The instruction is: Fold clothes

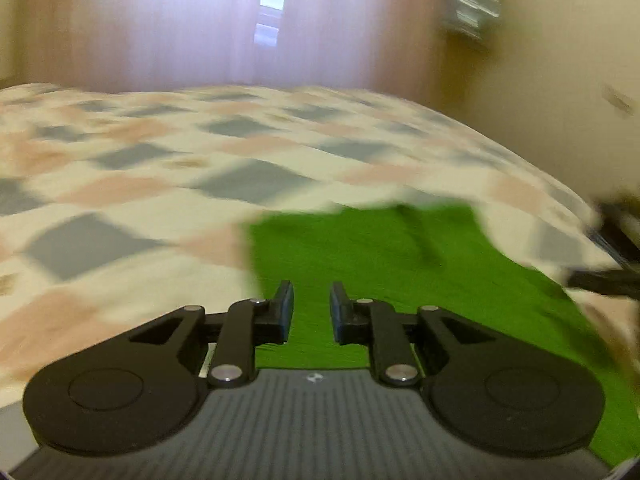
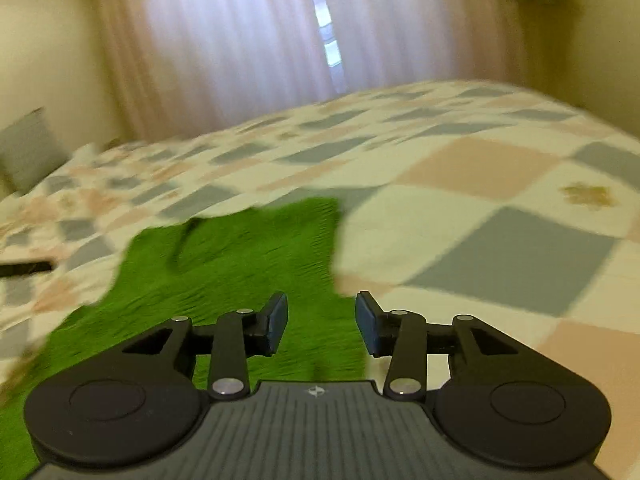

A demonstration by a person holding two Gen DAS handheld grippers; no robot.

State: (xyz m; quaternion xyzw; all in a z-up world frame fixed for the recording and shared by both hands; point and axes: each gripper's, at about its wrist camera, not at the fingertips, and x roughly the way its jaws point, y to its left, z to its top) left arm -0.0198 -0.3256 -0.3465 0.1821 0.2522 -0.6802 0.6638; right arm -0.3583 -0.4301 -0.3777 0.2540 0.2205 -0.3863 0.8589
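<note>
Green garment lying between two parted grippers

Green garment [image 1: 380,264] is lying spread on the bed [image 1: 120,184], over its checked quilt, running away from both cameras toward the curtain [image 1: 180,20]. The left gripper [image 1: 311,312] is hovering over the cloth's left edge, jaws parted narrowly, nothing between them. The right gripper [image 2: 321,322] is hovering over the right edge, jaws parted wider, equally empty. Each hand appears about equally near its own side edge, so the coming fold probably depends on pinching both edges together. Motion blur is hiding finer creases.

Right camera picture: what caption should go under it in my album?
Open right gripper above a green cloth on a checkered bed.
</note>
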